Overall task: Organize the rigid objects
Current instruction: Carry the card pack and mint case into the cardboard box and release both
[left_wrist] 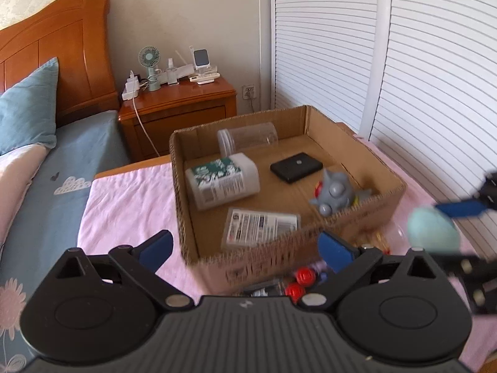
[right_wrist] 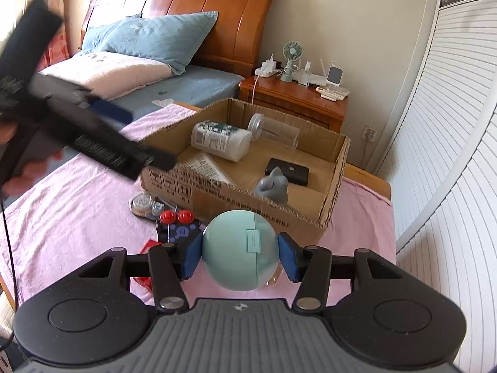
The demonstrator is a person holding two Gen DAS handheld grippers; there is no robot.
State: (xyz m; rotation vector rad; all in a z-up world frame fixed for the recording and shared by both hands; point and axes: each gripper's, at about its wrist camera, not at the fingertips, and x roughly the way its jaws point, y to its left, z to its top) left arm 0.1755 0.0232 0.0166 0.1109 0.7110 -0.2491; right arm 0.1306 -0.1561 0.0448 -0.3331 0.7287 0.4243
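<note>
Right gripper pinches the round teal case just short of the cardboard box near wall, left gripper open and empty; smooth curved shell could squirt out before clearing that wall.

Pale teal ball, brown cardboard box, pink cloth.

Right hand-held gripper clamped tight, left hand-held gripper spread wide.
</note>
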